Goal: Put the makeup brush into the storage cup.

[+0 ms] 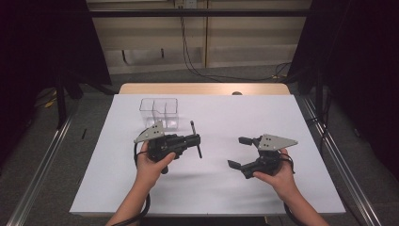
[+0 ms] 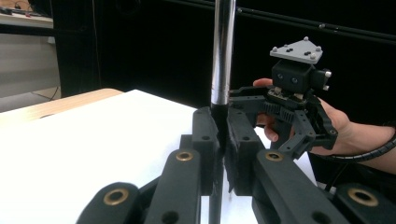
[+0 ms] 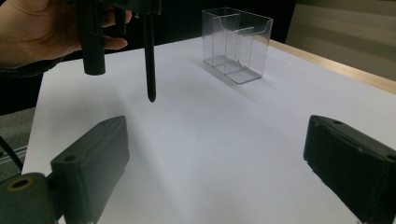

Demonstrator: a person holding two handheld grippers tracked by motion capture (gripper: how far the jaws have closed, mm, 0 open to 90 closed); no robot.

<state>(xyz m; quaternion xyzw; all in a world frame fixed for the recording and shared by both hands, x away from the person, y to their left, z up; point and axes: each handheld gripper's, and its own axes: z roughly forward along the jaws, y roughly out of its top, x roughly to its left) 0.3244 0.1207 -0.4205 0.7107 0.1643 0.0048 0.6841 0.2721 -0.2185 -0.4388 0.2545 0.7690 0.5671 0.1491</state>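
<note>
A slim dark pen [image 1: 193, 128] with a shiny silver section [image 2: 223, 56] is clamped crosswise in my left gripper [image 1: 196, 140], whose jaws are shut on it [image 2: 222, 126] left of the table's middle. The pen's dark pointed end [image 3: 149, 70] hangs above the white sheet without touching it. My right gripper [image 1: 236, 151] is held to the right, facing the left one, with its jaws wide apart [image 3: 224, 154] and nothing between them. A clear plastic divided holder [image 1: 159, 112] stands upright just beyond the left gripper, apart from it.
A white sheet [image 1: 263, 113] covers the table, with a wooden edge [image 1: 202, 88] at the far side. The clear holder [image 3: 236, 42] looks empty. Dark curtains hang at both sides, and cables run on the floor beyond.
</note>
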